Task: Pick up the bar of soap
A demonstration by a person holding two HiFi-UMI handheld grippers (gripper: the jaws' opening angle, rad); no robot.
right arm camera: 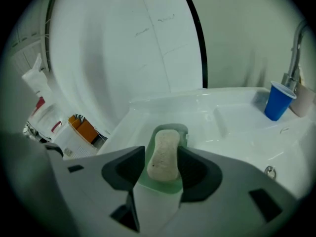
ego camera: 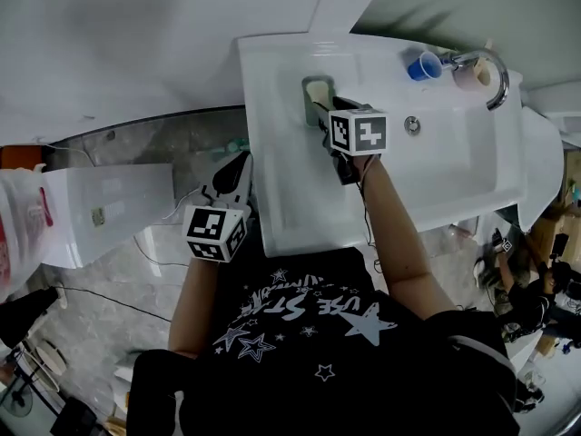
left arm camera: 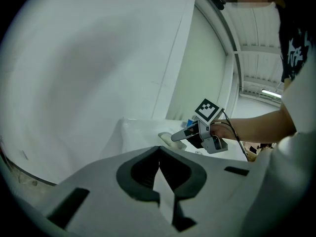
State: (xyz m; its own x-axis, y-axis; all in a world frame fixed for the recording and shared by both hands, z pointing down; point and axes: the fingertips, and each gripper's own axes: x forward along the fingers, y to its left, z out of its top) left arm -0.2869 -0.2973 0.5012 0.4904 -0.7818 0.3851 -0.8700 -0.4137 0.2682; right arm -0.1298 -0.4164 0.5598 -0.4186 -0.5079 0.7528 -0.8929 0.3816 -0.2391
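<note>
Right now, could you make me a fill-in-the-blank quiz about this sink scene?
The dish on the sink is ____.
In it, between the right gripper's open jaws, lies a bar of ____.
The cup beside the faucet is ____.
The left gripper's shut jaws hold ____.
Missing words: green; soap; blue; nothing.

Soft, even light is seen; gripper views are bowed, corners blackened; the bar of soap is rendered sharp.
</note>
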